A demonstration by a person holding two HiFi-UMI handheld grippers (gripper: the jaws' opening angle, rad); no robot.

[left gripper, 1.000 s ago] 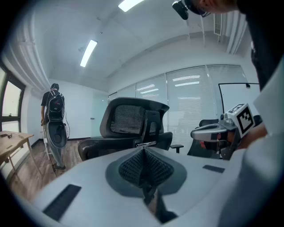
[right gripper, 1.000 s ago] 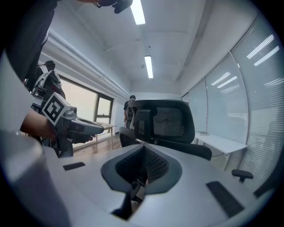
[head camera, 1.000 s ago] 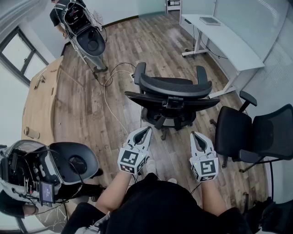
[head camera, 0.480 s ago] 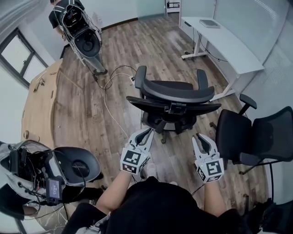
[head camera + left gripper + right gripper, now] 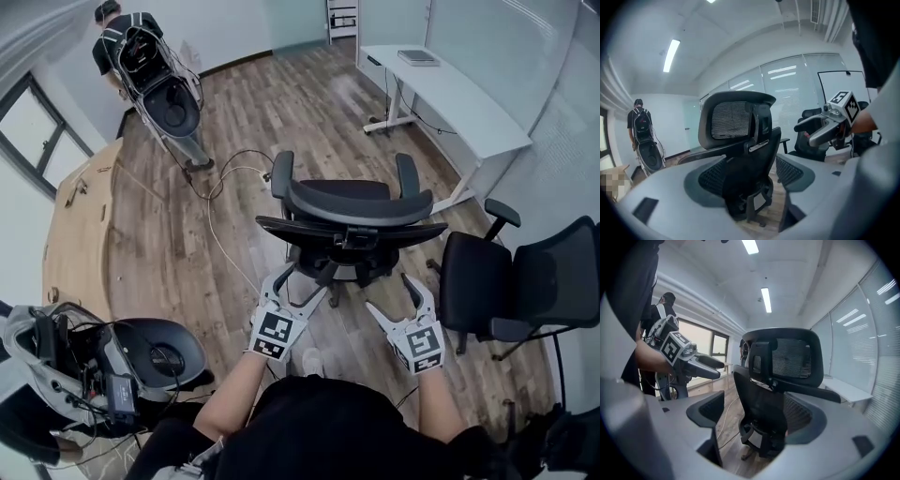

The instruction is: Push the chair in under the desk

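The office chair (image 5: 349,217) turns its backrest to the left gripper (image 5: 305,281) and right gripper (image 5: 388,291) and blocks the way straight ahead. Their jaws have just been opening, with nothing between them. Beyond the chair, bare wooden floor (image 5: 314,103) lies open as far as the white table (image 5: 450,94). A second black chair (image 5: 525,281) stands near on the right and narrows that side. On the left a white cable (image 5: 210,220) trails across the floor. Farther left stand a wooden table (image 5: 80,234) and a dark-shelled machine (image 5: 150,342).

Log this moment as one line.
phase: approach | left gripper: jaws just opened, empty | right gripper: jaws just opened, empty | chair: untouched, away from desk
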